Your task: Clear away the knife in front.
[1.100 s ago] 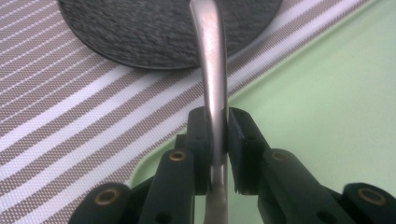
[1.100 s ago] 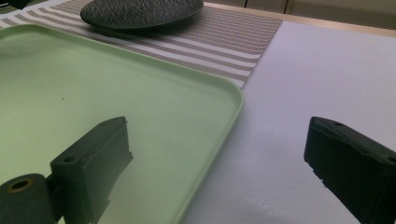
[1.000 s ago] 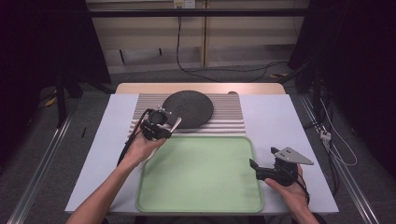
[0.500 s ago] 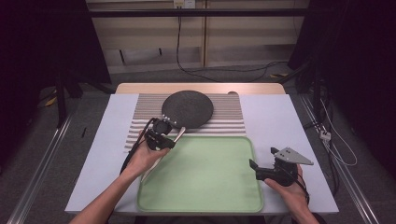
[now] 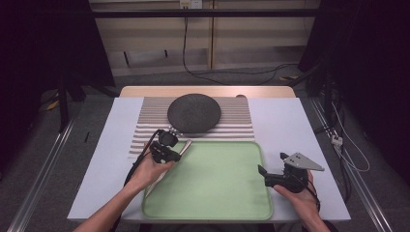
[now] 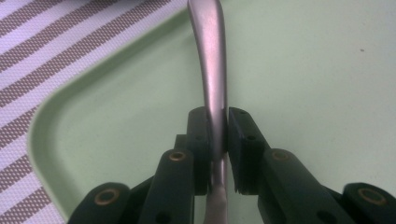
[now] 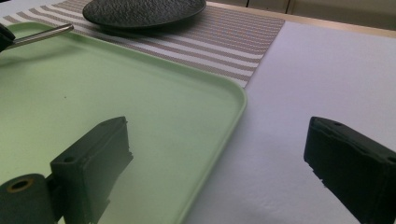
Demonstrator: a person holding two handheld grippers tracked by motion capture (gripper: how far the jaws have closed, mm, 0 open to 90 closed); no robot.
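Over the far-left corner of the green tray (image 5: 212, 193): left gripper (image 6: 218, 135), clamped tight on the handle of a metal utensil (image 6: 210, 65); handle slanting out past the black pads above the tray's floor, business end hidden. Beside the tray's right edge, above the white table cover (image 5: 290, 121): right gripper (image 7: 219, 154), jaws wide apart, nothing between. Beyond the tray's far edge: dark round plate (image 5: 194, 112) on a striped mat (image 5: 237, 126).
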